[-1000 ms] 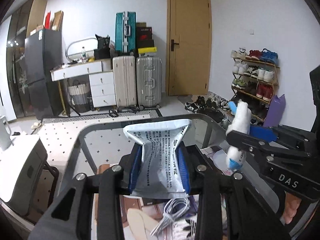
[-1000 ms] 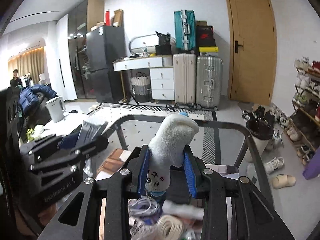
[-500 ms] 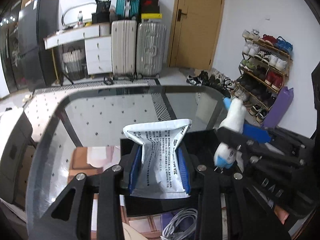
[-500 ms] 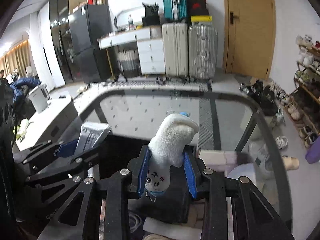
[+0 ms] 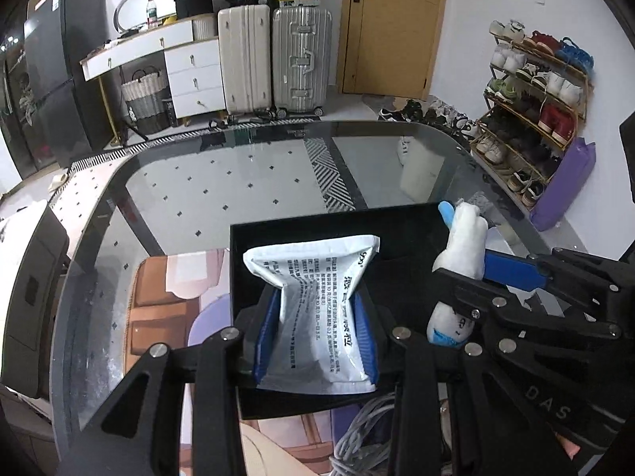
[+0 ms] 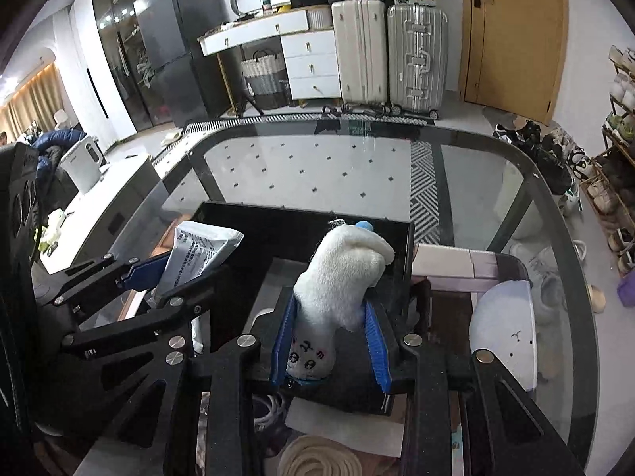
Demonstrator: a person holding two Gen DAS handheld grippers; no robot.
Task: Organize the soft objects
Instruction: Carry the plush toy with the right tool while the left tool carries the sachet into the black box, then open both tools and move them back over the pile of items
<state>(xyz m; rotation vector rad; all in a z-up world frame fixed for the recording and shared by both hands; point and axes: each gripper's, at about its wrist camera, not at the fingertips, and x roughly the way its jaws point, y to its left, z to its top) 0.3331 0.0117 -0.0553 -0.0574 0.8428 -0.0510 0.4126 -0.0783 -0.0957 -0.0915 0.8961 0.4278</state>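
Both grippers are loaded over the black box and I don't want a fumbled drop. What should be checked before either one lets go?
1. Left gripper grips the white packet: ok, pads pinch its middle.
2. Right gripper grips the white plush toy: ok, held at its lower end.
3. Packet above the black box: ok.
4. Toy above the box: ok in the right wrist view.
5. Box floor free under both items: cannot tell, the grippers hide much of it.
6. Grippers apart from each other: ok, side by side with a gap.
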